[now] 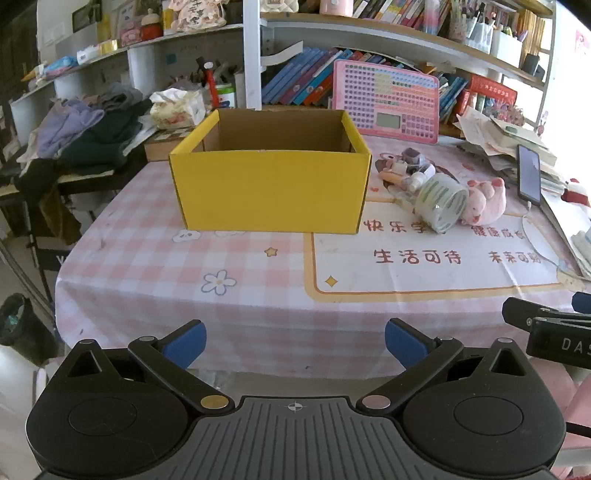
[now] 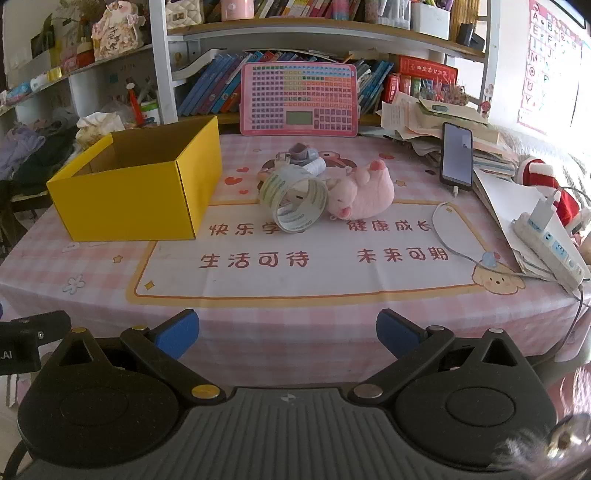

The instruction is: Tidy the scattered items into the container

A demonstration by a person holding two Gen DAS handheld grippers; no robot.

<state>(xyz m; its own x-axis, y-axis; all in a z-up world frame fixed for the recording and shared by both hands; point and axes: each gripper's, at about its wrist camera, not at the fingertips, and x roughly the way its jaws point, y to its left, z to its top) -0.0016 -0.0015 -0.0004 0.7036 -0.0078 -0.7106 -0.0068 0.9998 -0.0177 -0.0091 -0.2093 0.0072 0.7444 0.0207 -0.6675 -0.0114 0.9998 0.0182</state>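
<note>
Pink checked cloth covers the tabletop (image 2: 258, 332), and its near edge runs just past my two tools. My left gripper (image 1: 295, 343) hangs at that near edge with its blue pads spread as wide as they go and nothing between them; my right gripper (image 2: 288, 332) beside it is the same, wide apart and empty. Beyond a bare stretch of cloth with printed red characters, the scattered items sit bunched around the middle of the tabletop: a roll of clear tape (image 2: 293, 197) tipped on its edge, touching a pink plush pig (image 2: 364, 194) lying on its side just right of it. Behind these two lies a small heap of toys (image 2: 301, 157), too jumbled for me to tell apart. Left of the bunch, close but apart from it, stands the yellow cardboard box (image 2: 129, 195), open on top, nothing showing inside from here. Toward the right edge a phone (image 2: 457, 155) leans on stacked papers. At the far edge a pink keyboard toy (image 2: 299, 99) stands against the bookshelf (image 2: 295, 33).
</note>
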